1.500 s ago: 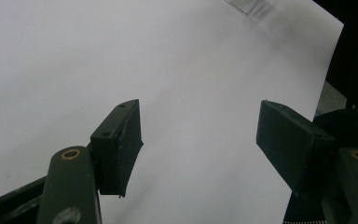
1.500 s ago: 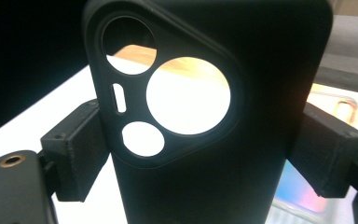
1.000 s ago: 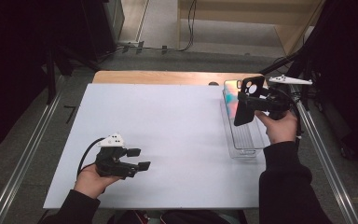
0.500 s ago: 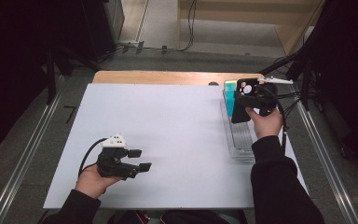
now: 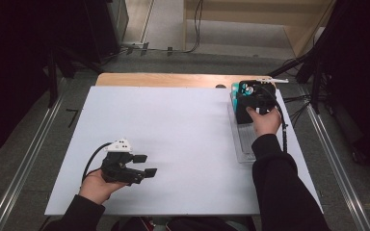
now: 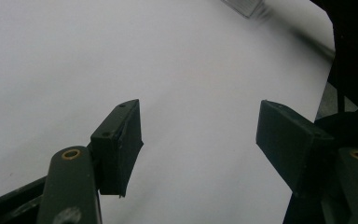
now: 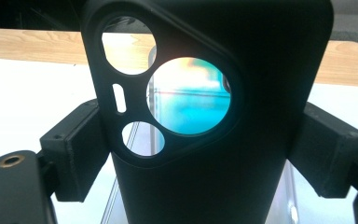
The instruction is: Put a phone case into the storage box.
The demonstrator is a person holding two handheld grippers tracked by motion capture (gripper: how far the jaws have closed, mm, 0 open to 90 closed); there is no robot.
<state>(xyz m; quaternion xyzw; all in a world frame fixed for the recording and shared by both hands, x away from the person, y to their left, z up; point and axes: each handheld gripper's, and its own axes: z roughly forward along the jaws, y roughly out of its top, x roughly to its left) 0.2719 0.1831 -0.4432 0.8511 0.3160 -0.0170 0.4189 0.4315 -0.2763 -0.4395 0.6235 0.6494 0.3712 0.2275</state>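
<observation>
Black, matte and probably a flexible moulded plastic: that is the phone case now clamped between the fingers of the right gripper. In the right gripper view the two pads press against its long side edges, and its camera cut-outs face the lens, one large round opening with smaller ones beside it. In the high view the case sits at the upper right of the frame, held over the far end of a clear plastic tray that lies along the right edge of the white bench. Something teal shows just behind the case; what it is cannot be made out.

Handling judgement: the case looks light, thin-walled and hollow, so it is likely to flex or bow inward under a hard squeeze. Its smooth surface may slip. The side edges, below the cut-outs, appear the soundest place to grip, as the material around the openings is narrowest and weakest.

The left gripper rests at the lower left of the frame, its fingers spread apart with nothing between them but bare bench.

No brand, label or legible writing is found on the case, tray or bench.
</observation>
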